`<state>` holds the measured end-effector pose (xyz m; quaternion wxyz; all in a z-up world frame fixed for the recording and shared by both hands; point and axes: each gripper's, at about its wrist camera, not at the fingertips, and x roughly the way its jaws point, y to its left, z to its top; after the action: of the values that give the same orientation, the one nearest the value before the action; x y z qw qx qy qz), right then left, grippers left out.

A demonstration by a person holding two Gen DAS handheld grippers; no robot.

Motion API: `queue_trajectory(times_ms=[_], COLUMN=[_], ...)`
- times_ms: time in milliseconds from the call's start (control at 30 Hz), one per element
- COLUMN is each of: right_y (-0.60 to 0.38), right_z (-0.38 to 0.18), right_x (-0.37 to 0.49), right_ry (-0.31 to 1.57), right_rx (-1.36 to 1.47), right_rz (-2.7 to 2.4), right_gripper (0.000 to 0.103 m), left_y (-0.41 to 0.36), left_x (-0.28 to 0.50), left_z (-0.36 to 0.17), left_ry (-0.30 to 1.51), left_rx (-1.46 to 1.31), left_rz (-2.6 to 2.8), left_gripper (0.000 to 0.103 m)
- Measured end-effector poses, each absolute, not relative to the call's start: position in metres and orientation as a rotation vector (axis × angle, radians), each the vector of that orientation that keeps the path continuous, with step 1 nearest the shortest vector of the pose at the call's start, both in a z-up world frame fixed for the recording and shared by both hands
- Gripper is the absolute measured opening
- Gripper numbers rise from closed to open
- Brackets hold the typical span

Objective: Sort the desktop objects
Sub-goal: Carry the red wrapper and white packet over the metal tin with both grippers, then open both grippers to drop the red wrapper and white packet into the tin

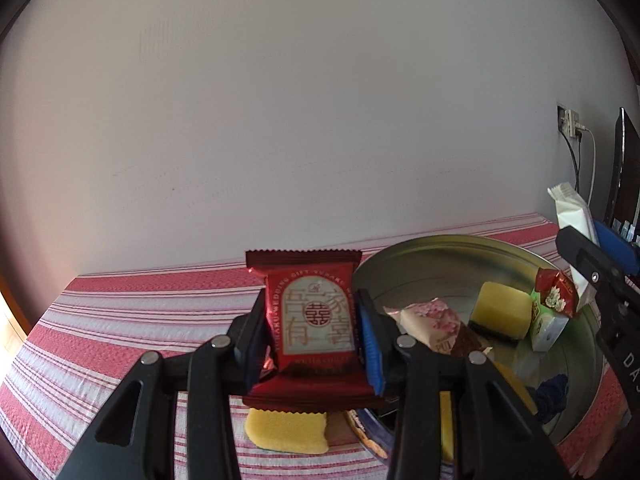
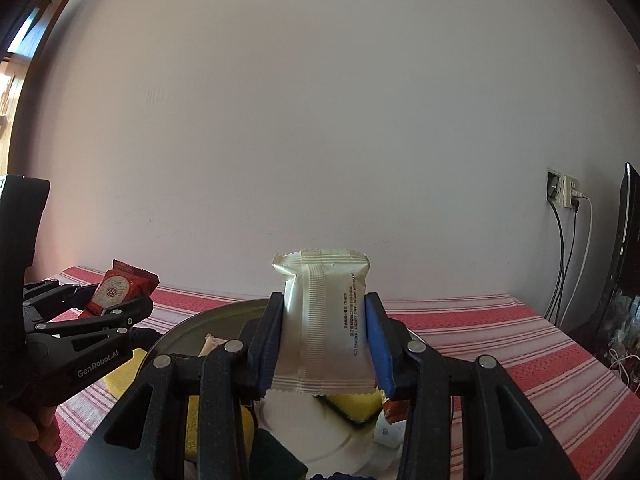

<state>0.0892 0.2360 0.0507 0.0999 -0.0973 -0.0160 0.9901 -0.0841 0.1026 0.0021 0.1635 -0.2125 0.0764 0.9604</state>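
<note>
My left gripper [image 1: 312,332] is shut on a red snack packet [image 1: 314,320] with a double-happiness emblem, held upright above the striped cloth just left of the metal bowl [image 1: 432,256]. My right gripper [image 2: 326,344] is shut on a cream-white snack packet [image 2: 324,320], held upright over the metal bowl [image 2: 216,316]. In the left wrist view the right gripper [image 1: 600,264] and the white packet [image 1: 572,216] show at the far right. In the right wrist view the left gripper [image 2: 116,304] with the red packet [image 2: 120,284] shows at the left.
The bowl holds a pink packet [image 1: 432,320], a yellow sponge [image 1: 500,308], a red-green packet [image 1: 554,300] and a dark blue item [image 1: 552,396]. Another yellow sponge [image 1: 286,430] lies on the red-and-white striped tablecloth [image 1: 120,320]. A wall socket with cables [image 2: 564,196] and a monitor [image 2: 628,232] stand at the right.
</note>
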Motion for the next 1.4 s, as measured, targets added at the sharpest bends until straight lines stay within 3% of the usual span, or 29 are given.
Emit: queue_trajectory(times_ms=[200, 500, 1400], right_y=[0.262, 0.287, 0.296], right_z=[0.053, 0.050, 0.035], right_x=[0.072, 0.054, 0.037], right_ry=[0.050, -0.055, -0.046], right_rx=[-0.345, -0.394, -0.517], right_rz=[2.908, 2.854, 2.862], right_gripper=[0.043, 0.043, 0.043], left_y=[0.131, 0.176, 0.188], left_x=[-0.085, -0.091, -0.102], left_z=[0.004, 0.000, -0.010], left_ry=[0.207, 0.247, 0.301], left_rx=[-0.619, -0.673, -0.804], left_rz=[2.689, 2.641, 2.596], left_gripper=[0.040, 0.040, 0.044])
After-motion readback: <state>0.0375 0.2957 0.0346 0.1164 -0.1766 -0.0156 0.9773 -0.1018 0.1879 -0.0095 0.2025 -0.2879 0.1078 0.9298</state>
